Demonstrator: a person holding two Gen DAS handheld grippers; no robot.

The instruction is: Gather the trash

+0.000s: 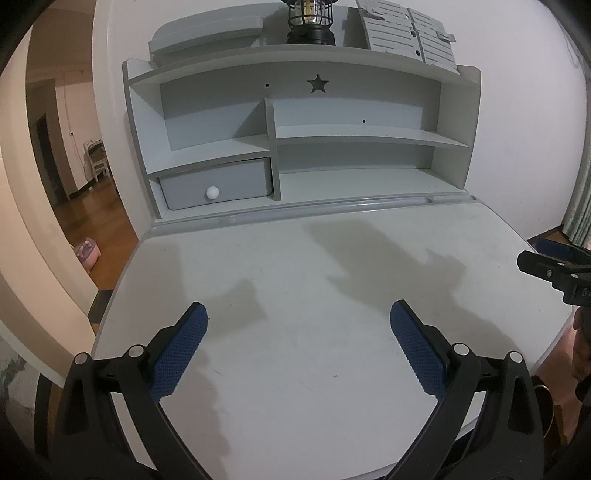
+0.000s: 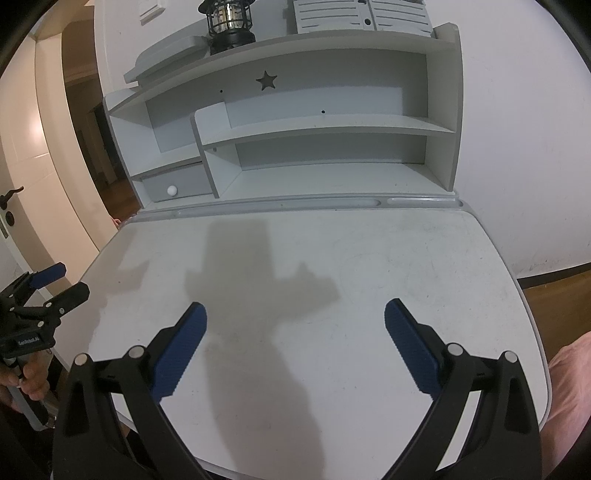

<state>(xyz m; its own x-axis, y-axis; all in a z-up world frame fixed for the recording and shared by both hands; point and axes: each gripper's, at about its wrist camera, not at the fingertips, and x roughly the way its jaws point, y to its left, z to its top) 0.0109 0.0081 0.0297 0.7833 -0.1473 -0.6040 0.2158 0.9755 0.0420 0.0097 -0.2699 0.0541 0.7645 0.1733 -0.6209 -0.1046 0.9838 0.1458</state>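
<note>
Trash is nowhere visible on the tabletop (image 1: 295,280) or the shelf unit (image 1: 295,147). Left gripper (image 1: 297,347) and right gripper (image 2: 295,347) both hover spread wide, holding nothing. Judged step: searching; next, look beyond the tabletop.

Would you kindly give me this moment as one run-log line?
left gripper: open, empty, over desk | right gripper: open, empty, over desk | trash: none visible | drawer: closed | lantern: on top shelf
</note>
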